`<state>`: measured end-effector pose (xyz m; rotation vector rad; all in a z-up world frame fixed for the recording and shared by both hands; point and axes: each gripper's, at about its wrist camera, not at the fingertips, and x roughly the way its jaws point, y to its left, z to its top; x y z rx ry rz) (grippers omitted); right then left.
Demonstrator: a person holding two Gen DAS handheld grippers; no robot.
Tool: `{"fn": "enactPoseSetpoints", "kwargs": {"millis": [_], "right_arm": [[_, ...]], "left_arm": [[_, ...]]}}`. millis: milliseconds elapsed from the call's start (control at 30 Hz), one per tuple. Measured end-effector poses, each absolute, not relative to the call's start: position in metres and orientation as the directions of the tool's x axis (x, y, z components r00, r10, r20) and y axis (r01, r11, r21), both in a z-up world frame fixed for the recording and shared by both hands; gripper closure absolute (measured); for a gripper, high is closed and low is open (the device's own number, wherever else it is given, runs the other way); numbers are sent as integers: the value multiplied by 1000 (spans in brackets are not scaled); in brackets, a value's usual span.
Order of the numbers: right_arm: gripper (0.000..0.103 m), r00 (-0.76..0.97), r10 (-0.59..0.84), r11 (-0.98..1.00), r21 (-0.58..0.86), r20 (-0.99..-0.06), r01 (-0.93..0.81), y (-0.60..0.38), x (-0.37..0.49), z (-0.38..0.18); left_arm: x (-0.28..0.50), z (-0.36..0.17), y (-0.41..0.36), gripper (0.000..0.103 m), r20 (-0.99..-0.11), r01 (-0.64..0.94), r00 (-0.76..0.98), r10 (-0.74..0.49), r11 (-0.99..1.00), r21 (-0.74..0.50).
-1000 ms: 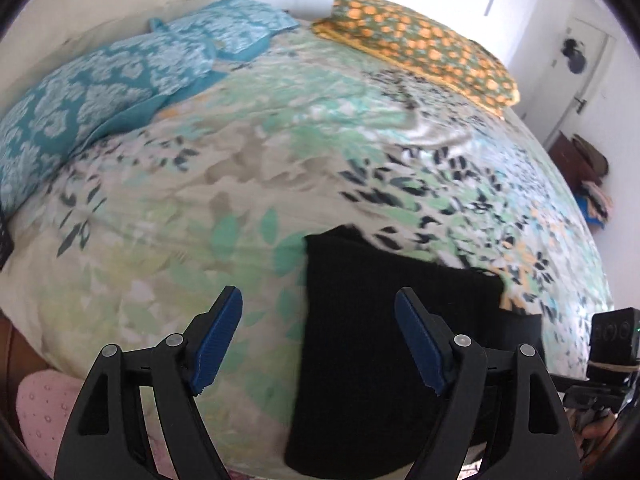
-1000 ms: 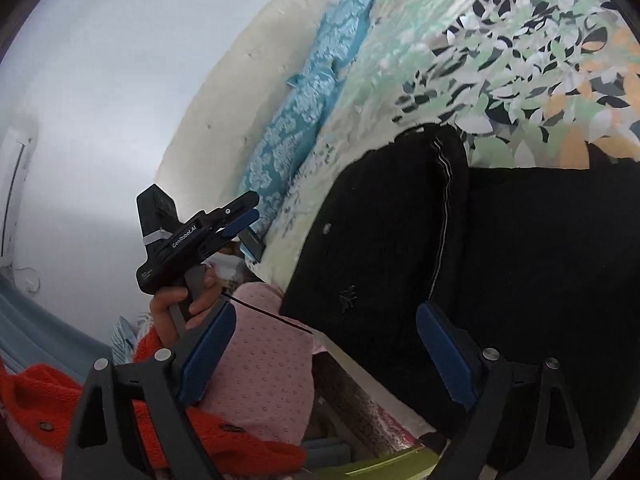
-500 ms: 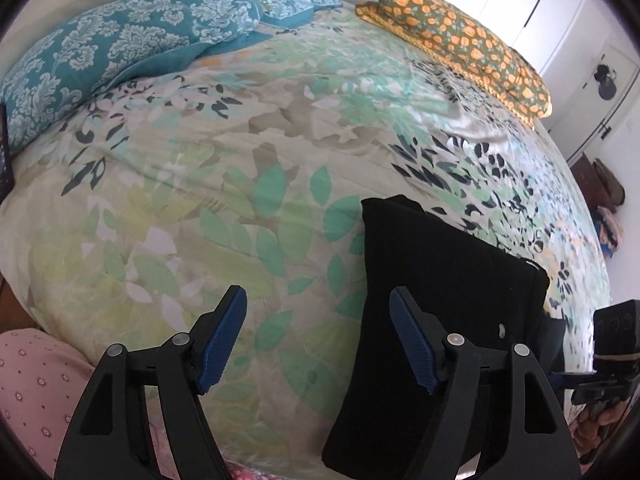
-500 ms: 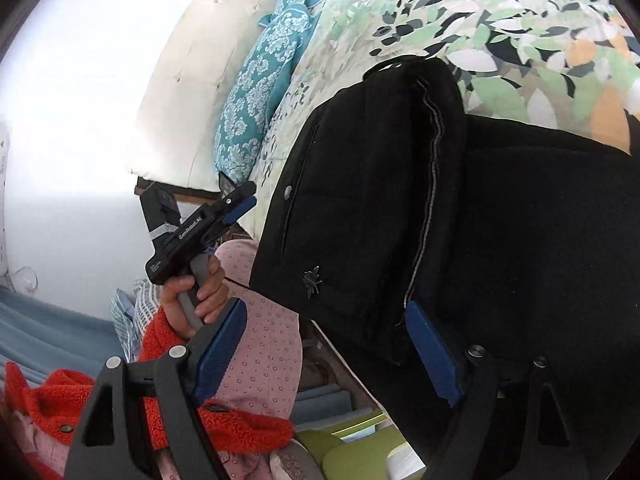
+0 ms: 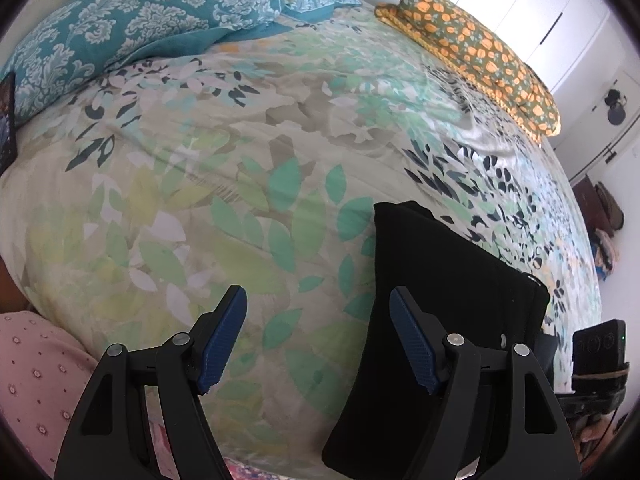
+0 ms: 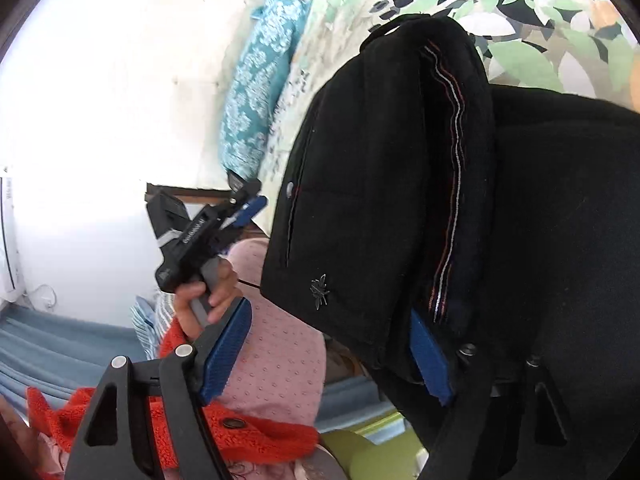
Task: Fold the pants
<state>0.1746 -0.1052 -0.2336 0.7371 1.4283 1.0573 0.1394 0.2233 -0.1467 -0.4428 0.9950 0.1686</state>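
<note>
The black pants (image 5: 444,320) lie folded into a thick rectangle near the front edge of the bed, at the lower right of the left wrist view. My left gripper (image 5: 318,338) is open and empty, just left of the pants and above the leaf-print bedspread (image 5: 240,168). In the right wrist view the pants (image 6: 400,184) fill the right side, with a striped side seam and a small silver emblem. My right gripper (image 6: 326,350) is open, its right finger tucked under the folded edge. The left gripper (image 6: 208,232) shows there in a hand.
Teal patterned pillows (image 5: 132,28) lie at the head of the bed and an orange-flowered pillow (image 5: 480,56) at the far side. White closet doors (image 5: 520,4) stand beyond. A person in a pink dotted garment (image 6: 276,356) and an orange cardigan (image 6: 224,436) stands at the bed's edge.
Both grippers have come closer to the bed. The left one has shifted left, so the pants sit further right in its view. The right one has moved in against the folded edge.
</note>
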Motion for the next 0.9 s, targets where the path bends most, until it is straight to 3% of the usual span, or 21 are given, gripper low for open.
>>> {"fn": "enactPoseSetpoints", "kwargs": {"millis": [33,67,133,300,533,900], "right_arm": [[59,-124,886,433,893,-446,-120,-107,173,-236],[82,-103,879,458,885,-465,-88,-109,173,-238],[83,-61,880,468,882,-470,-48,-116,171,-234],[86,23,903,427,892,-429,-147,-138,168,-175],[86,75,863,498,815,-500,-295,-179,164,-104],[87,159,766,643,745,-623,-177,-245,140,-129]], "left_arm": [[140,-148,223,27,-841,-338,538,-64,897,-284],[140,-149,223,27,-843,-340,535,-64,897,-284],[141,-150,223,27,-847,-342,529,-60,898,-277],[136,-143,221,27,-838,-329,543,-61,902,-279],[130,-129,209,27,-812,-275,576,-88,915,-294],[126,-110,148,27,-791,-70,591,-160,966,-248]]}}
